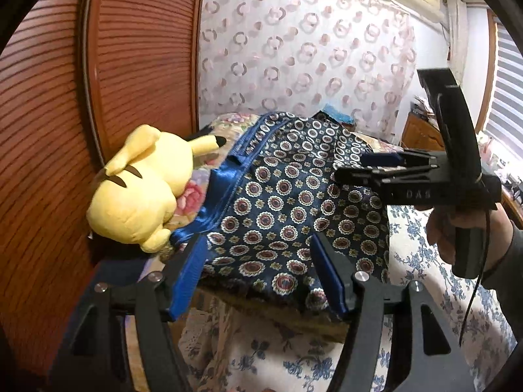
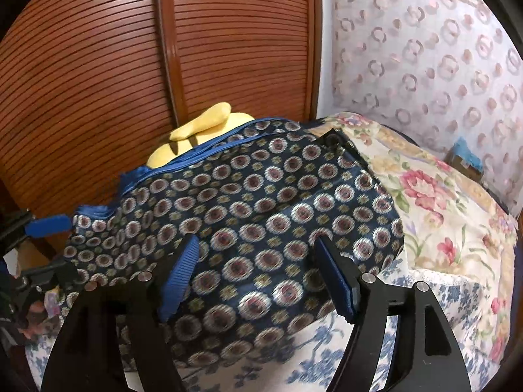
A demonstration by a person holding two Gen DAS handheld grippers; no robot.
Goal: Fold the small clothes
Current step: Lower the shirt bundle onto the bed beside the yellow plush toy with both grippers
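A navy garment with round medallion print and a shiny blue waistband [image 1: 287, 202] [image 2: 261, 209] lies spread on a floral pillow on the bed. My left gripper [image 1: 261, 248] is open, its blue-padded fingers [image 1: 193, 268] over the garment's near edge, nothing held. My right gripper [image 2: 255, 248] is open above the garment's near part; it also shows in the left wrist view [image 1: 359, 166] at the garment's right edge, held by a hand. The left gripper shows at the left edge of the right wrist view [image 2: 42, 241].
A yellow plush toy [image 1: 140, 189] [image 2: 199, 134] lies against a slatted wooden wardrobe door [image 1: 98, 81]. The floral pillow [image 2: 441, 209] extends right. The bed sheet is white with blue flowers [image 1: 415, 261]. A patterned curtain [image 1: 310, 49] hangs behind.
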